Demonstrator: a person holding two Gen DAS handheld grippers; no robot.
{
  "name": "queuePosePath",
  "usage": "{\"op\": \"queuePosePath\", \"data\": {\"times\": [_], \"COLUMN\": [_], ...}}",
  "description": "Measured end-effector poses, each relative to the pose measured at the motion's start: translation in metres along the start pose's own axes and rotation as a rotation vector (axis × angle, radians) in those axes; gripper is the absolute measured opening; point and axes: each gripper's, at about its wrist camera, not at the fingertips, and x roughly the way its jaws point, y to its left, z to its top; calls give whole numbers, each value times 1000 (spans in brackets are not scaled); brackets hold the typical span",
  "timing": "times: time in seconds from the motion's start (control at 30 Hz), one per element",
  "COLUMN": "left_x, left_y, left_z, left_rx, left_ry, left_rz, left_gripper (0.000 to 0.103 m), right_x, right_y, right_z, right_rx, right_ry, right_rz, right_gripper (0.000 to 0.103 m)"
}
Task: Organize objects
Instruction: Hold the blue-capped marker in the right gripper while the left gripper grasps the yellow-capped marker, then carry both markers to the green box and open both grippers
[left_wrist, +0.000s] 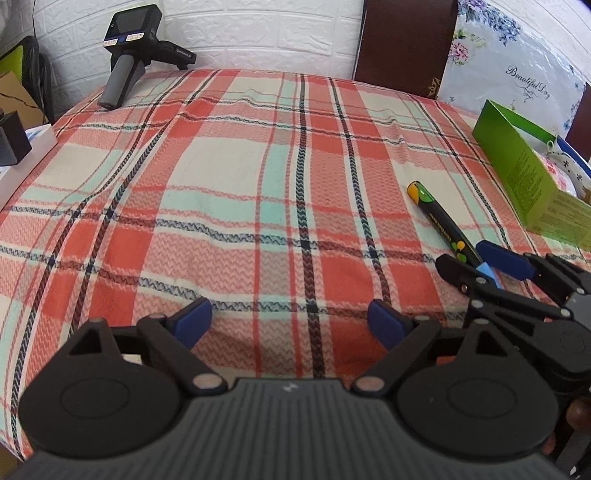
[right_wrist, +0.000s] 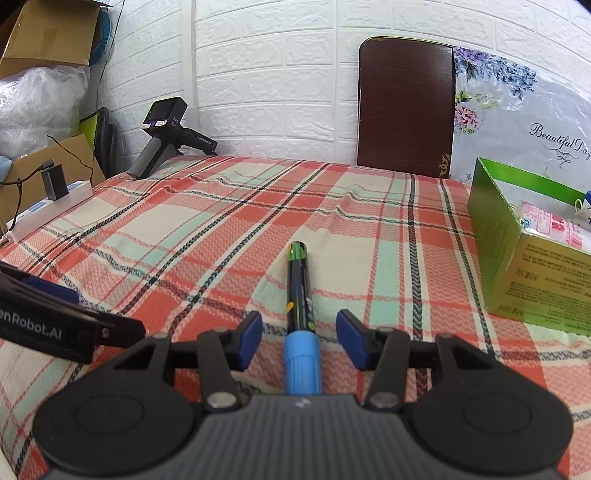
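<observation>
A black marker pen with green and yellow print and a blue cap (right_wrist: 300, 295) lies on the plaid cloth (right_wrist: 221, 229). My right gripper (right_wrist: 299, 339) is open, its two blue pads on either side of the pen's blue cap end without touching it. In the left wrist view the same pen (left_wrist: 439, 218) lies at the right, with the right gripper (left_wrist: 476, 264) around its near end. My left gripper (left_wrist: 290, 325) is open and empty, low over the cloth, to the left of the pen.
An open green box (right_wrist: 524, 266) with packets inside stands at the right; it also shows in the left wrist view (left_wrist: 524, 177). A spare black handheld gripper (right_wrist: 166, 136) rests at the far left edge. A white power strip (right_wrist: 48, 206), cardboard boxes and a dark headboard (right_wrist: 404, 107) border the surface.
</observation>
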Motion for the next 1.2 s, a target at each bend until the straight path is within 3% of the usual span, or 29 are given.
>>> {"op": "queuePosePath", "data": {"times": [0.4, 0.47, 0.5, 0.7, 0.87, 0.97, 1.03, 1.2], "left_x": [3, 3, 3, 3, 3, 4, 4, 7], "left_y": [-4, -5, -6, -11, -17, -23, -27, -23], "left_z": [-1, -1, -1, -1, 0, 1, 4, 21], "left_rx": [19, 25, 26, 33, 32, 38, 20, -177], "left_ry": [1, 1, 2, 4, 10, 19, 40, 116], "left_rz": [19, 28, 31, 61, 79, 74, 35, -255], "left_gripper": [93, 93, 93, 93, 94, 94, 94, 97], "right_x": [-9, -15, -18, -32, -36, -37, -35, -26], "right_y": [-6, -7, -7, -12, -38, -45, -49, -70], "right_z": [-7, -11, -12, -21, -19, -23, -25, -31], "right_rx": [0, -18, -21, -16, 185, 250, 298, 474], "right_ry": [7, 4, 3, -2, 74, 92, 100, 123], "right_rz": [23, 23, 31, 28, 208, 271, 297, 384], "right_gripper": [58, 46, 20, 20, 20, 20, 20, 20]}}
